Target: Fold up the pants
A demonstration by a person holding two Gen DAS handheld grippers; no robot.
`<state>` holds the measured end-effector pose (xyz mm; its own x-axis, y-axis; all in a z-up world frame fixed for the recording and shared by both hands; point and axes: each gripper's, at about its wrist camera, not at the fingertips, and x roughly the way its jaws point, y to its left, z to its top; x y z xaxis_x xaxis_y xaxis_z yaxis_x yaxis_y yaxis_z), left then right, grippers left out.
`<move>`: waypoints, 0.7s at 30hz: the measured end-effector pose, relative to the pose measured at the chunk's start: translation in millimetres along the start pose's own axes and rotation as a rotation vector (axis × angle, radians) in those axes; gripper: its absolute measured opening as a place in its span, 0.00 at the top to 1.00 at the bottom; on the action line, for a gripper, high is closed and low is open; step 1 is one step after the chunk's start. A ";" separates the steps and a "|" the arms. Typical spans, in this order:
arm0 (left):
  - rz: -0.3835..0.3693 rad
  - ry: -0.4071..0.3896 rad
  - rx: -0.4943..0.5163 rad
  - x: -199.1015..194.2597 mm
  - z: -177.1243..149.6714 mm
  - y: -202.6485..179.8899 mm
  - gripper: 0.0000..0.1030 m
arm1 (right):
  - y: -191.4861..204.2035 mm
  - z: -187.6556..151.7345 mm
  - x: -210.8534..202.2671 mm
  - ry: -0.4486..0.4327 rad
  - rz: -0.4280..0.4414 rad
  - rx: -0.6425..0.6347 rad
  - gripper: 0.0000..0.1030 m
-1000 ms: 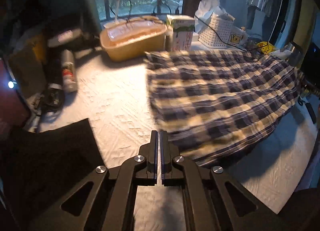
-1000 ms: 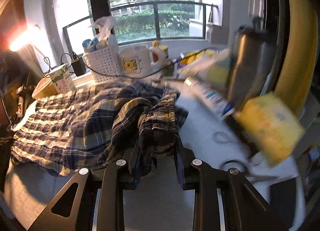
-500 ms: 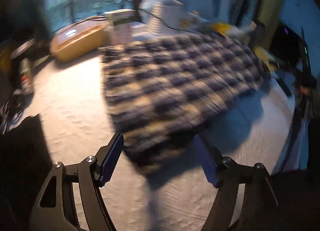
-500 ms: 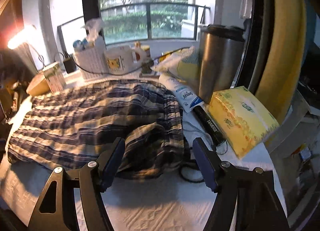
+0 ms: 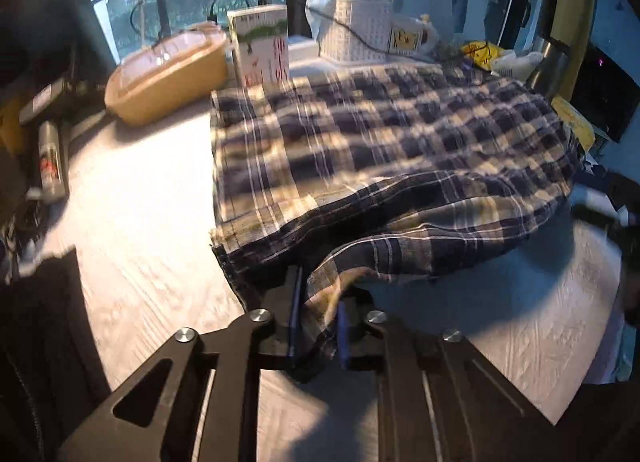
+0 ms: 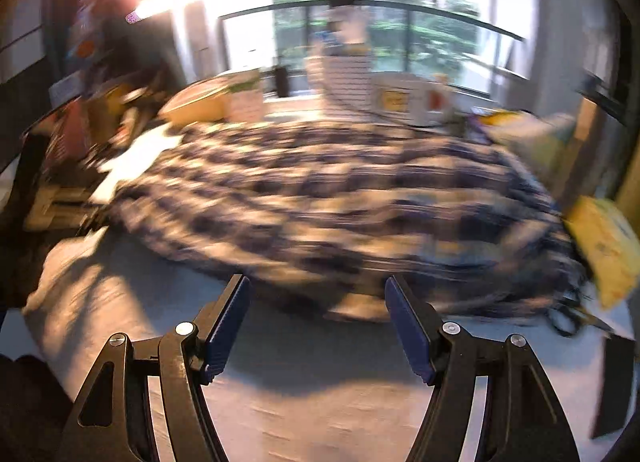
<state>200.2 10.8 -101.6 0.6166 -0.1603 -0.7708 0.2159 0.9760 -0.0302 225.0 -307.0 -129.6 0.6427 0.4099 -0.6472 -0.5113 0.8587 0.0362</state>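
While our left gripper (image 5: 316,326) is closing on the near hem of the blue-and-cream plaid cotton pants (image 5: 380,150), our right gripper (image 6: 318,322) hangs spread wide, empty.

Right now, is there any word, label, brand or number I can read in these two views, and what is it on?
None reads clearly.
Carton: green print and red characters, too blurred to quote.
Spray can: red label, too small.
Mug: yellow picture, no legible text.
Yellow packet: dark marks, illegible.
Right wrist view: wholly motion-blurred.
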 end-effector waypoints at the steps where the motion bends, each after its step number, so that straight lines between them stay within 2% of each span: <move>1: 0.000 -0.008 0.004 -1.5 2.8 1.6 0.87 | 11.9 1.6 4.3 0.005 0.025 -0.023 0.34; 2: -0.003 -0.017 0.006 -3.2 6.9 2.5 0.87 | 24.5 4.6 8.9 0.009 0.052 -0.049 0.40; 3: -0.010 -0.025 0.009 -4.9 12.9 4.8 0.87 | 37.7 8.3 12.9 0.013 0.077 -0.080 0.41; 7: -0.032 -0.045 0.014 -11.6 25.6 9.2 0.87 | 74.7 23.6 29.3 0.028 0.145 -0.153 0.44; 11: -0.060 -0.052 0.019 -12.9 43.2 17.0 0.87 | 100.1 39.6 42.9 0.025 0.170 -0.220 0.44; 16: -0.083 -0.048 0.036 -15.4 52.4 26.2 0.87 | 95.7 63.3 66.8 0.020 0.141 -0.205 0.44; 21: -0.112 -0.031 0.007 -13.2 52.9 43.1 0.86 | 80.6 81.0 78.7 0.006 0.106 -0.169 0.44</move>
<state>241.4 47.2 -59.1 0.6114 -0.2730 -0.7428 0.2899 0.9506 -0.1107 280.5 -180.5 -116.0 0.5772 0.4926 -0.6513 -0.6642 0.7471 -0.0236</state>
